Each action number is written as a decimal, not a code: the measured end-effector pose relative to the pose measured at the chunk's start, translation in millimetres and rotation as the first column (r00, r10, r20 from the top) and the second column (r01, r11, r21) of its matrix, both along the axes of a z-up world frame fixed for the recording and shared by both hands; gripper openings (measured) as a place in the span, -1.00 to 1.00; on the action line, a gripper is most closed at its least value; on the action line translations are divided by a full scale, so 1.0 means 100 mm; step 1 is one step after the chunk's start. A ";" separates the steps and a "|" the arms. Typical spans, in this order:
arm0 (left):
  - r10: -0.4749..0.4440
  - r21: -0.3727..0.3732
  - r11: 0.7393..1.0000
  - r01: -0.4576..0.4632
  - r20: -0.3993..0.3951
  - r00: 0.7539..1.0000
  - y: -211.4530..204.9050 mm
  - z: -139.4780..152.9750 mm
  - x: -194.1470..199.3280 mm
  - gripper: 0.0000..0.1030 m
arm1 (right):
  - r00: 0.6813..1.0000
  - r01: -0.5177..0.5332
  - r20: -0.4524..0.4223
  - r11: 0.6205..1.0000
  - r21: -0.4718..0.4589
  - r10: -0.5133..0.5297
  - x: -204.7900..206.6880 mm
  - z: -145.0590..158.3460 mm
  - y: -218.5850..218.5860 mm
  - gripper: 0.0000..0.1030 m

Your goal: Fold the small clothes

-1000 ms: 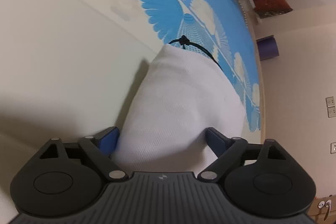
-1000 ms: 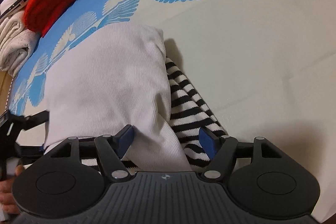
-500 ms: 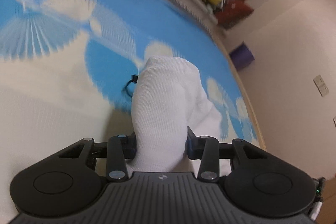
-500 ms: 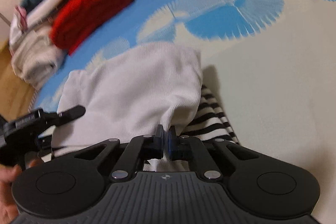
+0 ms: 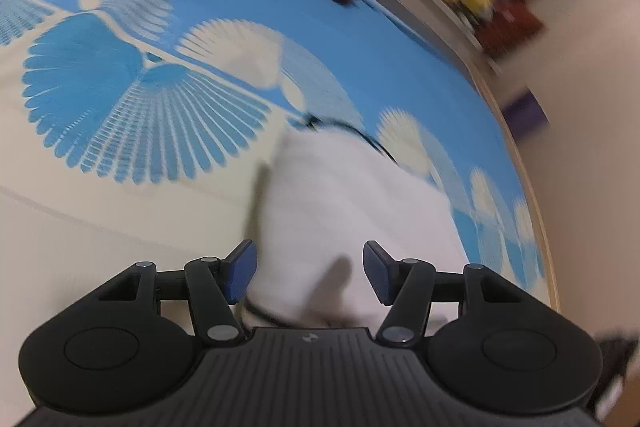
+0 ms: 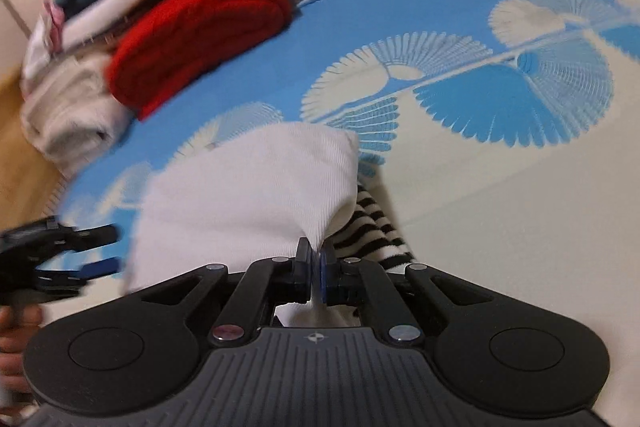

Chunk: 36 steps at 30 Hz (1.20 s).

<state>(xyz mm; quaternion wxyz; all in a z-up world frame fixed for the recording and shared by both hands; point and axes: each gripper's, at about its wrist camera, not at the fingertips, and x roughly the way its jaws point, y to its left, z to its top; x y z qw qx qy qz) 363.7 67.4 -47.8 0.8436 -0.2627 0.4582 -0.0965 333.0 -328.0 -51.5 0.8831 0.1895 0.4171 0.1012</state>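
Centrally, low in the right wrist frame: white ribbed knit garment (image 6: pixel 248 191), one bunched corner clamped between the pads of the right gripper (image 6: pixel 316 261), jaws together on the cloth. Black-and-white striped fabric (image 6: pixel 376 231) shows beneath it, just right of the jaws. Left wrist frame: left gripper (image 5: pixel 308 267), jaws apart and just opening further, blue pads (image 5: pixel 240 269) flanking the same white cloth without pressing it. Garment lies on a cream-and-blue fan-patterned mat (image 6: pixel 500 115). Upper left: folded red knit (image 6: pixel 200 31).
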 end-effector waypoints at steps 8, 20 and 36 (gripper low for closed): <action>-0.213 0.196 0.950 0.243 -0.159 0.964 -0.32 -0.29 -0.28 0.50 | 1.000 0.011 -0.017 1.000 0.022 -0.011 -0.18 0.06 -0.05 -0.35; -0.250 0.313 0.900 0.303 -0.197 0.948 -0.40 -0.30 -0.53 0.68 | 0.963 -0.119 -0.259 0.983 -0.143 0.079 -0.41 -0.25 -0.11 -0.35; -0.078 0.477 0.875 -0.080 0.302 0.950 -0.91 0.99 -2.27 0.81 | 0.963 0.089 0.267 0.969 -0.232 -0.025 -1.83 1.06 0.14 0.98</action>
